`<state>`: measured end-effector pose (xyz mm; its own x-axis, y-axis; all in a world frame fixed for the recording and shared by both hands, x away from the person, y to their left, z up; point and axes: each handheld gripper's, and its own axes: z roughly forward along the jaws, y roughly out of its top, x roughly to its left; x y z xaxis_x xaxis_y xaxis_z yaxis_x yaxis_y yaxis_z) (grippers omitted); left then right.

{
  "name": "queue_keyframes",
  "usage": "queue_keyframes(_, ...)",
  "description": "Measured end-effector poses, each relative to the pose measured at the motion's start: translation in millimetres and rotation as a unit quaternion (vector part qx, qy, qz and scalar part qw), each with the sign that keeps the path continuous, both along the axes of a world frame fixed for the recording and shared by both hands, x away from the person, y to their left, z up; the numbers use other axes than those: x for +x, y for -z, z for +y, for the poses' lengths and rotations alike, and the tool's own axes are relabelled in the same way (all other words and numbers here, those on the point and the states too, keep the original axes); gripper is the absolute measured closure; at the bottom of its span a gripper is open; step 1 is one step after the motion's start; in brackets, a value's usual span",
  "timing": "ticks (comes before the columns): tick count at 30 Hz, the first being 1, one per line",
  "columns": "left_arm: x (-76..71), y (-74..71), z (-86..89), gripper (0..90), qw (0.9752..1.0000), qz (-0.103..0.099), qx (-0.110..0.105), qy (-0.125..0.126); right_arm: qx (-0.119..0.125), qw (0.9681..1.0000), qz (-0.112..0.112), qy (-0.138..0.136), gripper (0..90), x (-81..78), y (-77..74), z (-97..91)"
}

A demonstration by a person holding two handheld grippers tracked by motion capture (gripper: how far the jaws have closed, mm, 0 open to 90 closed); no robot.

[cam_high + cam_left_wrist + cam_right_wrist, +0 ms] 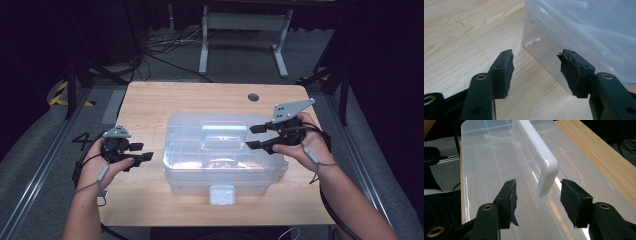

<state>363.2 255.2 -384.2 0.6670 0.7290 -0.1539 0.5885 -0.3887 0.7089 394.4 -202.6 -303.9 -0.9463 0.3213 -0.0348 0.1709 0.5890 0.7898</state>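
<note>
Nearest edge of the pale wooden bench [150, 200]: small translucent front latch [222, 194] of the clear plastic storage box [190, 170], apparently down and shut, though too small to be sure; lid seated flat on the box; box roughly centred on the bench.

Left gripper [141, 153]: held low just beside the box's left end, jaws spread wide, nothing between them; in the left gripper view, worn black pads [507, 68] apart from the box wall, bare wood under them.

Right gripper [255, 136]: raised over the right part of the lid, jaws fully apart, empty; in the right gripper view, the white moulded carry handle [541, 157] standing up just ahead of the gap, not touched by either pad.

Judged progress: early stage; box neither opened nor lifted; handle not yet gripped. Left to do, likely: advance right gripper onto the handle and close; left gripper free to steady the box end.

Farther off: round cable hole [253, 97] near the far bench edge; grey floor with cables and a white metal frame [240, 30] beyond.
</note>
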Motion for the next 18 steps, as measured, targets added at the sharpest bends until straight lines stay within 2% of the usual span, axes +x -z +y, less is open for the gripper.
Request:
queue_keyframes(12, -0.2, -0.3, -0.4, 43.5, 1.0000, -0.002, 0.002, 0.002, -0.022, 0.9996, -0.012, -0.014, 50.6, 10.2, 0.4, 27.7)
queue_keyframes(17, -1.0, -0.9, -0.4, 42.6, 1.0000, -0.003, -0.003, 0.000, -0.049, 0.9982, -0.028, -0.021, 63.6, 13.1, -0.1, 34.6)
queue_keyframes(18, -1.1, -1.5, 0.0, 42.7, 1.0000, -0.003, -0.002, 0.001, -0.057, 0.9975, -0.038, -0.021, 66.7, 13.4, -1.0, 35.4)
